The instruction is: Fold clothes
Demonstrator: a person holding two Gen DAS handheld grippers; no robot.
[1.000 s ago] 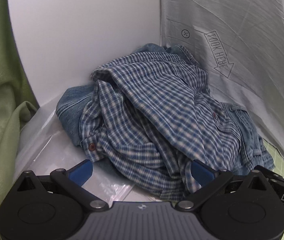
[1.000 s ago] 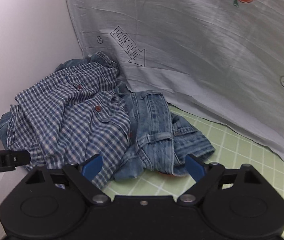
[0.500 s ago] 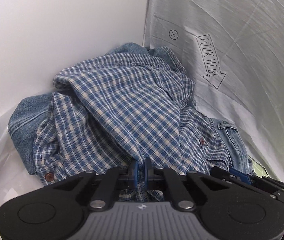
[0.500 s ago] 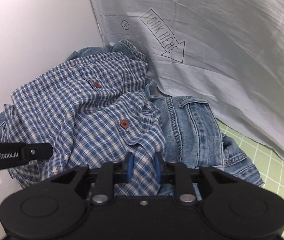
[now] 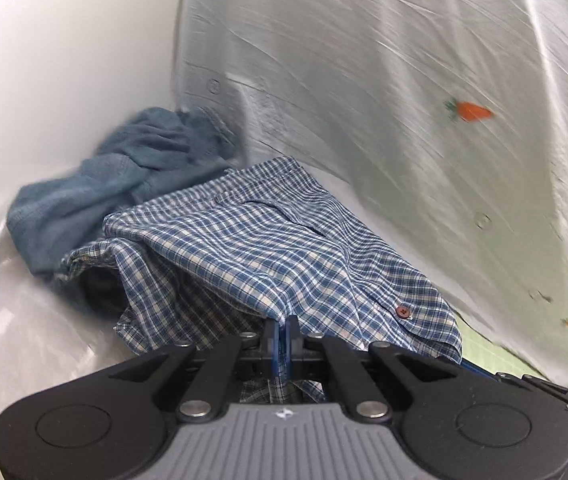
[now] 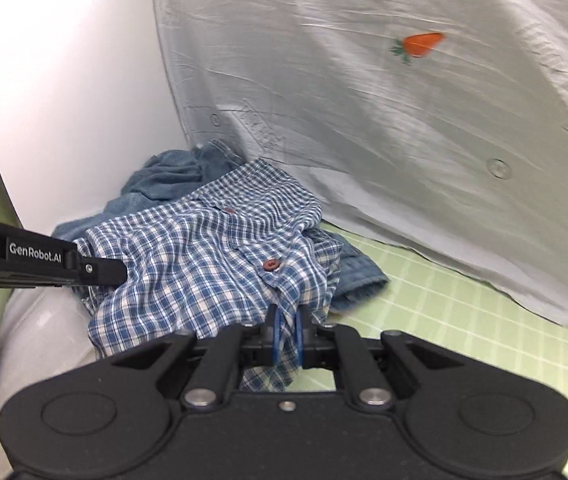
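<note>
The plaid shirt (image 5: 267,248) is pinched at its near edge by the left gripper (image 5: 282,330) and the right gripper (image 6: 286,326), whose jaws are closing on cloth. It is draped over denim clothes (image 5: 83,208) in the corner, beside the grey sheet (image 6: 364,128). A green mat (image 6: 444,312) lies below.

The left gripper (image 5: 282,328) has its blue fingers (image 5: 269,336) pinched together on the near edge of a blue and white checked shirt (image 5: 267,248), which stretches away from them with a red button (image 5: 403,311) near its right side. Behind the shirt, a heap of blue denim (image 5: 123,184) lies in the far left corner against the white wall (image 5: 63,60). A pale sheet (image 5: 384,80) printed with an orange carrot (image 5: 472,111) hangs along the right side. A strip of green mat (image 5: 480,348) shows beneath the sheet's lower edge.
</note>
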